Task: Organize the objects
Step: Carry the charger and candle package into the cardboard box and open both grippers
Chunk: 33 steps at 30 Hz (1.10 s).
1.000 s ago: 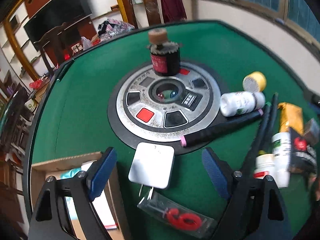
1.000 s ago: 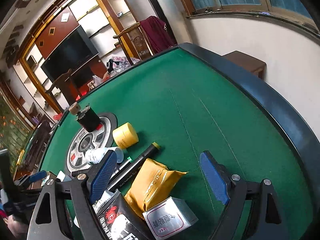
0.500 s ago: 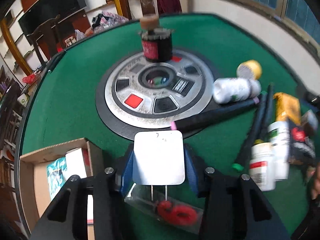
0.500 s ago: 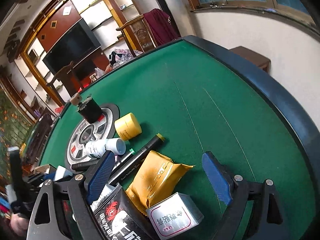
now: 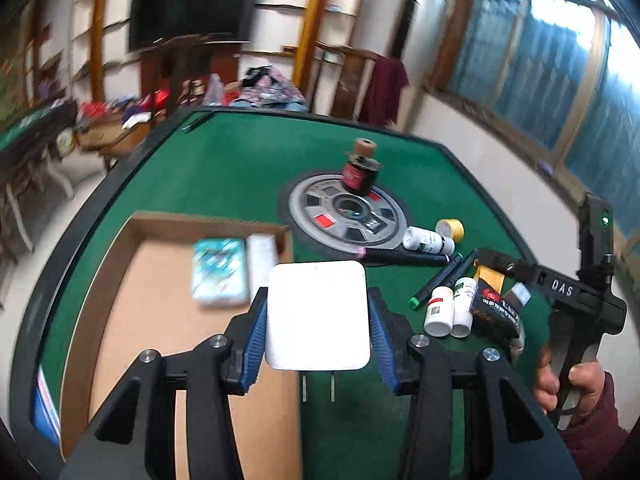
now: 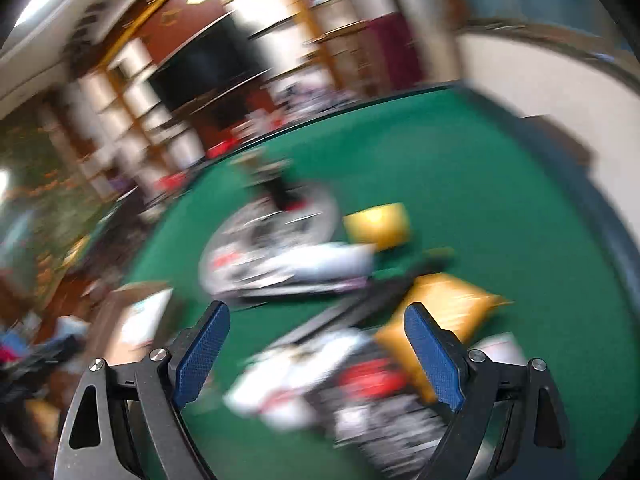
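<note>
Green felt table (image 5: 240,160), shelved room

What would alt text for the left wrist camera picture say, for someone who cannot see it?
The left gripper clamps a white plug-in charger between its blue pads, lifted above a green felt table. An open cardboard box lies below to the left; bottles, markers and packets are scattered to the right, where a hand holds the right gripper.

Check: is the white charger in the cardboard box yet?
Not yet. The white charger is clamped between the left gripper's fingers, lifted, straddling the cardboard box's right edge, prongs hanging free.
</note>
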Available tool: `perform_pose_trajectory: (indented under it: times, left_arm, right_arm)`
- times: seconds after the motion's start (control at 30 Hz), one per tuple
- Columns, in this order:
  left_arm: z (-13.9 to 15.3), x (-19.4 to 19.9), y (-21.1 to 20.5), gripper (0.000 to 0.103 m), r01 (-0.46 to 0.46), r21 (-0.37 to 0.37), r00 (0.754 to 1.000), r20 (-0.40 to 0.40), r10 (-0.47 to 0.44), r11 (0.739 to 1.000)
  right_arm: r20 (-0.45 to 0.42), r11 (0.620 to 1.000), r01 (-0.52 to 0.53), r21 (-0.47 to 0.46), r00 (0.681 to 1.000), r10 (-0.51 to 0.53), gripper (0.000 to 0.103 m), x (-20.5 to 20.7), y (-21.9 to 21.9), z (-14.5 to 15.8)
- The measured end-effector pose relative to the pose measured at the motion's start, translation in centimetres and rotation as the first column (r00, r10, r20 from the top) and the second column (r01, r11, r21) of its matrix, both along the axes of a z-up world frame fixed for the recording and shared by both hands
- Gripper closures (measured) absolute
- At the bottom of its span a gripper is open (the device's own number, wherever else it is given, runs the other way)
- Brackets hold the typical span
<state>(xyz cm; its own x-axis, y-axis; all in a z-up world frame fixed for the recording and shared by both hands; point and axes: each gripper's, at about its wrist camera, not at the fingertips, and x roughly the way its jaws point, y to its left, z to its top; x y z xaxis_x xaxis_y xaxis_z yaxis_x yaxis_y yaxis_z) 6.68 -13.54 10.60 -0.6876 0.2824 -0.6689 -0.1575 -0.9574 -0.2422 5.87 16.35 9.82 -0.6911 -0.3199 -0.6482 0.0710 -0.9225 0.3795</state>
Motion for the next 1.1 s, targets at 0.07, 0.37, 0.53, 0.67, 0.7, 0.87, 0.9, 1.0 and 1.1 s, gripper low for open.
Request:
perform_pose_trajectory:
  times: [0.07,0.37,0.53,0.67,0.7,0.87,0.9,1.0,1.1]
  left_arm:
    - [-0.6,1.0,-1.9,0.057,-0.032,0.062,0.999,0.014,0.031,0.998]
    - [-3.1,4.3,-7.5,0.057,-0.085,0.141,0.996,0.031,0.082,0.986]
    - [-3.8,4.5,-9.0,0.057,-0.082,0.17,0.996,0.028,0.079,0.982]
    - [-4.4,4.7,-9.5,0.057,-0.08,0.189,0.997,0.032,0.076,0.979]
    - [-4.5,4.8,-9.6,0.057,-0.081,0.191,0.997,0.033,0.076,0.978]
    - [-4.4,4.6,-10.4,0.057,-0.104,0.193,0.994,0.046,0.097,0.976]
    - [-4.2,4.5,-10.6,0.057,-0.107,0.191,0.994,0.045,0.1,0.976]
    - [-3.3,3.9,-10.9,0.057,-0.111,0.166,0.994,0.037,0.106,0.98]
    - [-2.4,2.3,-11.1,0.057,-0.115,0.115,0.993,0.029,0.113,0.987]
  right_arm:
    - [0.03,0.991,-0.136,0.008,0.99,0.136,0.009,-0.9,-3.6,0.5]
    - [0.248,0.86,-0.364,0.357,0.925,0.288,0.03,-5.4,-16.5,-5.6]
    - [0.253,0.823,-0.367,0.433,0.926,0.28,0.048,-5.7,-18.4,-6.3]
    - [0.265,0.834,-0.363,0.415,0.925,0.271,0.073,-5.7,-18.9,-6.6]
    - [0.258,0.837,-0.359,0.414,0.927,0.27,0.073,-5.4,-18.9,-6.5]
    - [0.216,0.88,-0.321,0.35,0.942,0.257,0.073,-4.3,-18.0,-5.0]
    - [0.198,0.898,-0.309,0.315,0.946,0.256,0.073,-4.0,-17.4,-4.1]
    - [0.152,0.921,-0.305,0.243,0.95,0.274,0.073,-3.1,-16.8,-1.5]
    - [0.125,0.927,-0.348,0.137,0.935,0.332,0.072,-2.6,-17.1,1.2]
